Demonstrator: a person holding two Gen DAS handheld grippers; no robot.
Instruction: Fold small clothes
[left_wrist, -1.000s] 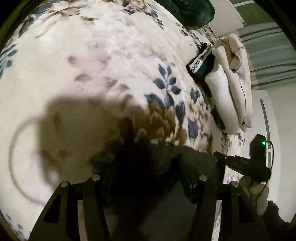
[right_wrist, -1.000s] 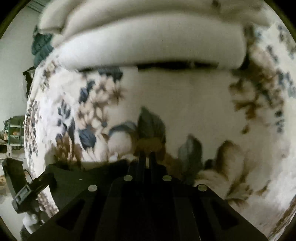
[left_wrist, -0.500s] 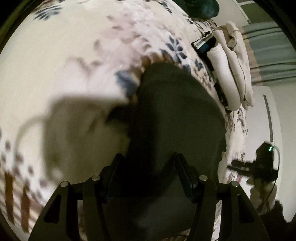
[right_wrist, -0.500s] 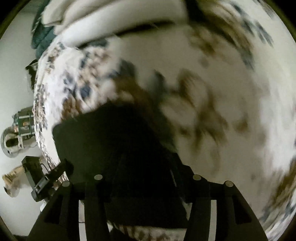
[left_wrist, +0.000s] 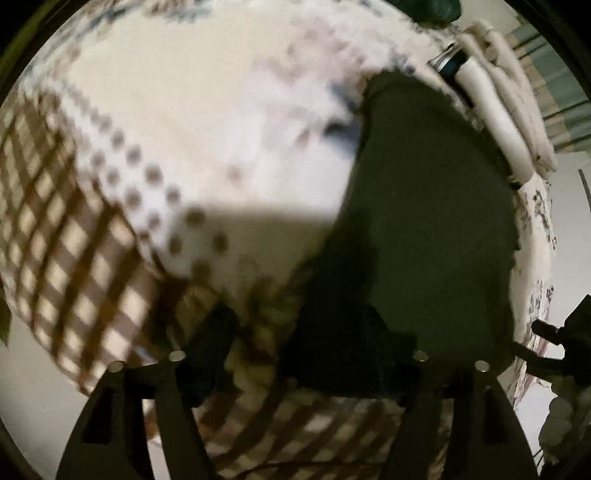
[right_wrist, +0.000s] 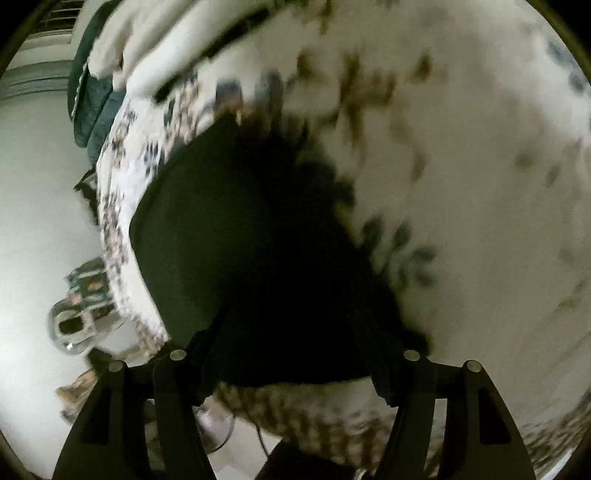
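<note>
Both my grippers, left gripper and right gripper, have just been opening and stand apart. Dark garment lies flat on the floral blanket, stretching away ahead, nearer the right.

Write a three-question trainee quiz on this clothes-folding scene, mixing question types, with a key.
1. True or false: the dark garment lies on a patterned blanket.
2. Where is the pile of cream clothes in the left wrist view? A) upper right B) lower left
3. Fill in: the right gripper has its jaws ____.

Key: 1 true; 2 A; 3 open, having just been opening, the dark cloth lying between its fingers.
</note>
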